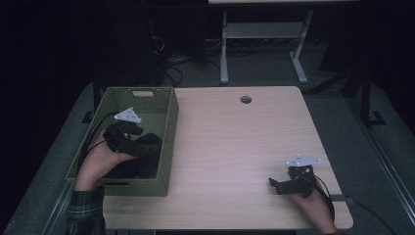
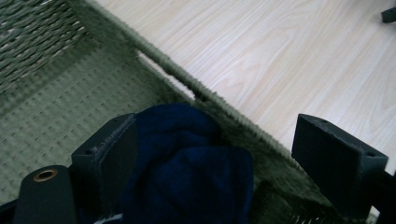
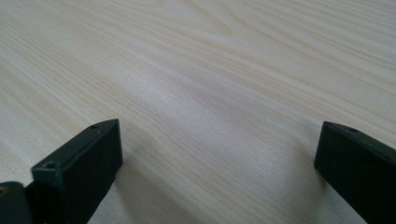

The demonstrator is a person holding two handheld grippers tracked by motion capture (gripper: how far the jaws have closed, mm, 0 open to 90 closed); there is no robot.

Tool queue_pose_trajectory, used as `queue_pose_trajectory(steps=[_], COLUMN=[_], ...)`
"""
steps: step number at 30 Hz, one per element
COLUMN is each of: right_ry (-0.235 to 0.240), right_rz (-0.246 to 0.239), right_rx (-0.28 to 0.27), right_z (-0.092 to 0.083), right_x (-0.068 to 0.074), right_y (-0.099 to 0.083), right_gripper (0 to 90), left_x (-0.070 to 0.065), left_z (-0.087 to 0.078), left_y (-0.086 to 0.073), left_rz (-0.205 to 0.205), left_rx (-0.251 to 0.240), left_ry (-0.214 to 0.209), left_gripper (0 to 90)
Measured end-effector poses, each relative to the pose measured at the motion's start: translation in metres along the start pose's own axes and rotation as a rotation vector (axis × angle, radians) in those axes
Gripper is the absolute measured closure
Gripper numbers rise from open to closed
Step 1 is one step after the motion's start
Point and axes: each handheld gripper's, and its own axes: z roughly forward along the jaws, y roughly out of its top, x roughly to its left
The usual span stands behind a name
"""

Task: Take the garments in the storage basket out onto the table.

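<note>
High view: a pale wood-grain table (image 1: 235, 147) with rounded corners and a round cable hole (image 1: 246, 100) near its far edge stands on grey carpet. The room behind is dark; a white desk frame (image 1: 264, 39) and loose cables lie on the floor beyond. A rectangular olive woven basket (image 1: 166, 147) sits on the table's left side, with a slot handle in its far wall. A dark blue cloth (image 1: 142, 156), soft and crumpled, lies inside the basket at its near right. The left gripper (image 1: 128, 133) is over the basket interior, just above the cloth, its grey plate on top; the hand shows a plaid sleeve. The right gripper (image 1: 276, 185) rests low at the table's near right, well apart from the basket.

Left gripper view: the basket wall (image 2: 224, 112) runs diagonally, a coarse fibrous weave with a ribbed floor. The cloth (image 2: 196, 168), knitted or fleecy in texture, is bunched against that wall and lies between the black block-shaped jaws. The jaws stand wide apart; the left one is close against the cloth, the right one over the basket rim, clear of it.

Right gripper view: bare tabletop (image 3: 210, 93), smooth laminate with fine straight grain. The jaws stand wide apart with nothing between them.
</note>
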Motion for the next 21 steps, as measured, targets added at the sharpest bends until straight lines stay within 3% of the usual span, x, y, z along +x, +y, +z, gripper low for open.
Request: queue_pose_trajectory(steps=[11, 21], right_ry=[-0.001, 0.0], right_rz=[0.0, 0.001], right_rx=[0.0, 0.001], right_z=[0.0, 0.0], right_x=[0.0, 0.0], right_y=[0.0, 0.0], right_gripper=[0.7, 0.7], left_x=[0.008, 0.013], left_z=[-0.004, -0.006], left_y=[-0.011, -0.024], left_rz=[-0.018, -0.037], left_rx=[0.017, 0.035], left_ry=[0.035, 0.041], left_gripper=[14.5, 14.4])
